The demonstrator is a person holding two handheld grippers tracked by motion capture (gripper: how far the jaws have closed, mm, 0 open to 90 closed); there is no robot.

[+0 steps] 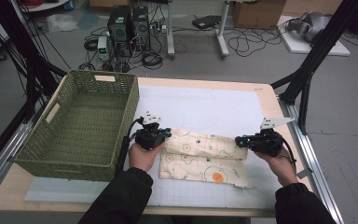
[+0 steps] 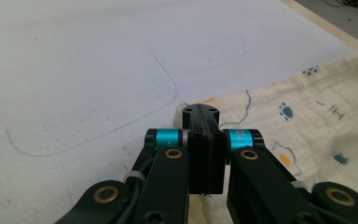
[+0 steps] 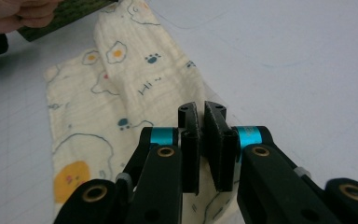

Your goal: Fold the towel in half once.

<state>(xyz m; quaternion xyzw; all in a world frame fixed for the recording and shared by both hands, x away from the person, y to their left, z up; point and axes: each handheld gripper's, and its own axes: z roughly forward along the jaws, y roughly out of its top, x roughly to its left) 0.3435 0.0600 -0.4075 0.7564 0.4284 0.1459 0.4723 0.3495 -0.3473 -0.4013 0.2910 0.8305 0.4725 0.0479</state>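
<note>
Left gripper is clamped on the near-left corner of the cloth; right gripper is clamped on its right corner. The cloth lies folded on the white mat, just right of the green basket.

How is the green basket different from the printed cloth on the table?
The green basket is a woven, stiff box with standing walls; the printed cloth is soft and lies folded flat. The basket is one plain colour; the cloth is cream with egg and paw prints. The left gripper and the right gripper pinch the cloth's far corners, while no gripper holds the basket. Both rest on the white mat.
</note>
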